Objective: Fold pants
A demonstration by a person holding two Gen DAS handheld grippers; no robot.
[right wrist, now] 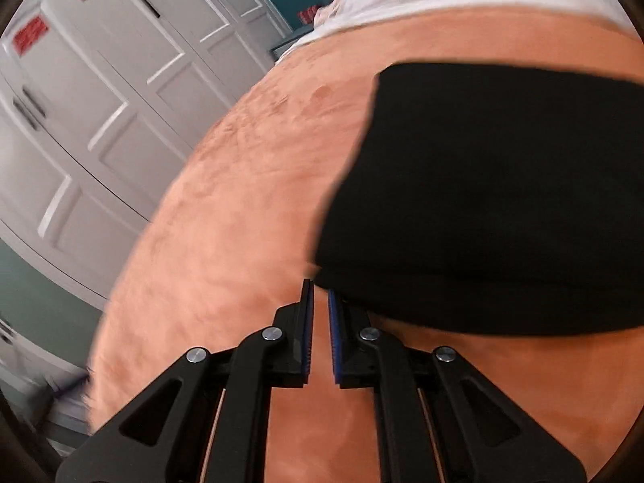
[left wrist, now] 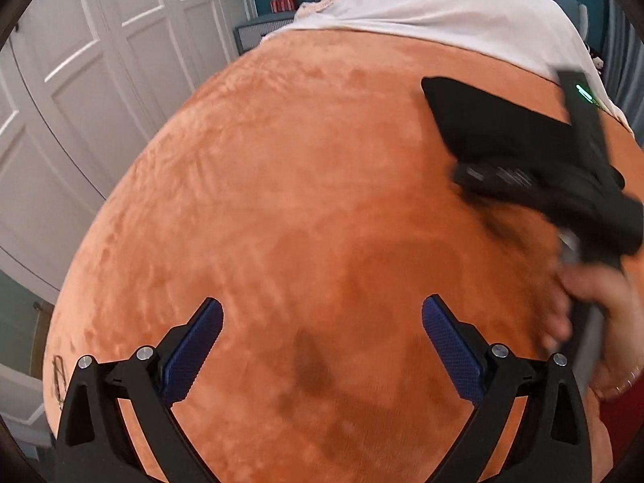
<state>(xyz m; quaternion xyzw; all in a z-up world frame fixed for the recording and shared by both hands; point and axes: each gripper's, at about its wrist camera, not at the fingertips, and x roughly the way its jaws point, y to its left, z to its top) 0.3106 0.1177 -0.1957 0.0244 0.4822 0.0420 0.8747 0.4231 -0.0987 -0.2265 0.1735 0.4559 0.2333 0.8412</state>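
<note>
The black pants (left wrist: 483,120) lie folded into a compact rectangle at the far right of an orange plush bed cover (left wrist: 302,181). My left gripper (left wrist: 322,306) hangs open over bare orange cover, well to the near left of the pants, with nothing between its blue pads (left wrist: 193,346). My right gripper (left wrist: 483,177), blurred and held by a hand (left wrist: 583,302), is at the pants' near edge. In the right wrist view the pants (right wrist: 503,201) fill the right half. There my right gripper (right wrist: 320,287) is shut to a thin slit at their near-left corner, with only orange cover showing in the slit.
White panelled wardrobe doors (left wrist: 80,100) stand beyond the bed's left edge. A white sheet (left wrist: 442,4) covers the far end of the bed, before a teal wall. The orange cover (right wrist: 225,221) drops off toward the doors on the left.
</note>
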